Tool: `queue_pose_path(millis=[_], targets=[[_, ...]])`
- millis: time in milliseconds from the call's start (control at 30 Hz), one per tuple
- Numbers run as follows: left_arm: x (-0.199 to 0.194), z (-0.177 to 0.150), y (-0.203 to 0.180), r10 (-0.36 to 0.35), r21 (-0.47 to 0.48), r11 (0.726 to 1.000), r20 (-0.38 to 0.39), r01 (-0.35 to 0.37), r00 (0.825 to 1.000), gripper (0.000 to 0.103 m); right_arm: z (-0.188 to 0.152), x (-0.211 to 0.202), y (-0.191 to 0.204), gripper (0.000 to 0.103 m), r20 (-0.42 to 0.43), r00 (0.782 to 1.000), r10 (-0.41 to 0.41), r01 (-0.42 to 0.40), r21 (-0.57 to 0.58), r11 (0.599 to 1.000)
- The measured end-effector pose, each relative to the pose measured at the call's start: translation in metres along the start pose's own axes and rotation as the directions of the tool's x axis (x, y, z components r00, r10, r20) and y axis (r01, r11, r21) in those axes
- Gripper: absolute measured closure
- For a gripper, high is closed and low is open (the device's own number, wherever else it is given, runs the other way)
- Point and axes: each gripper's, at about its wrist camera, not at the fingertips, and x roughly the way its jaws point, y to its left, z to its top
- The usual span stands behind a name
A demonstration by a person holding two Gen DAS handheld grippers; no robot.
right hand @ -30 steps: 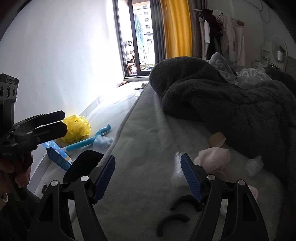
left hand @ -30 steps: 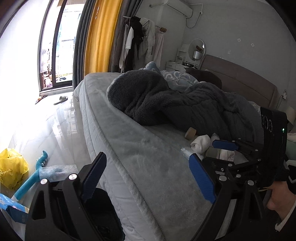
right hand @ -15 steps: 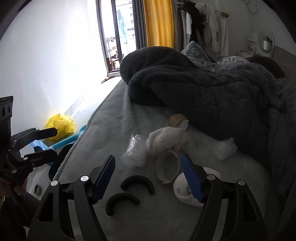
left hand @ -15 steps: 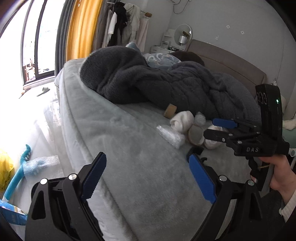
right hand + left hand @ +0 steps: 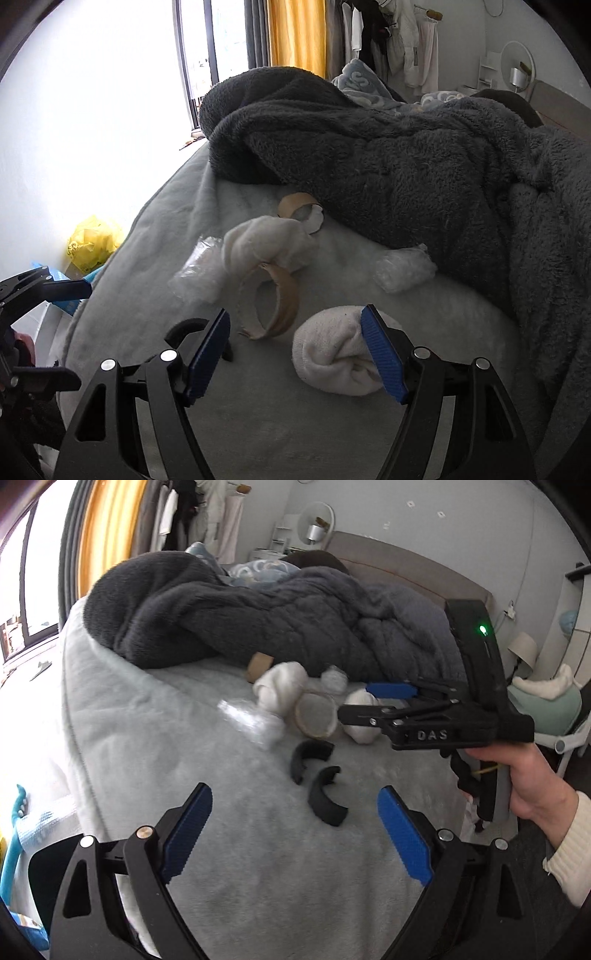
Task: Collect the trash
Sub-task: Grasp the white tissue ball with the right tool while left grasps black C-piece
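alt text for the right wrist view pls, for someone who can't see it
The open right hand-held gripper hovers over a pale bed strewn with litter: an empty tape ring, a rolled white sock by its right finger, another white bundle, crumpled clear plastic and a cardboard roll. A dark fleece blanket is heaped behind; a yellow bag lies on the floor.

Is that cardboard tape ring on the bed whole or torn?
Torn: the cardboard ring is split, one ragged end curling loose on the bedsheet.
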Motion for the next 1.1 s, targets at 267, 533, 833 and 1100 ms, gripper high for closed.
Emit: queue_pose_path(millis=[267,533,833,1100], targets=[[0.019,-0.004,-0.015,-0.007,0.034,0.999,-0.044,0.008,0.999,0.012,-0.007,0.002,-0.019,0.029,-0.016,1.0,-0.021,0.021,0.018,1.0],[0.032,-0.007,-0.028,-0.008,0.044,0.999,-0.059,0.011,0.998,0.023,-0.014,0.01,-0.035,0.029,-0.043,0.998,-0.056,0.057,0.024,0.998],[0.047,-0.008,-0.032,0.006,0.035,0.999,-0.08,-0.003,0.997,0.033,-0.019,0.019,-0.049,0.042,-0.059,0.994,-0.09,0.09,0.013,0.996],[0.057,-0.006,-0.031,0.043,0.028,0.999,-0.088,-0.041,0.995,0.044,-0.018,0.013,-0.06,0.061,-0.04,0.995,-0.094,0.096,0.05,0.994]])
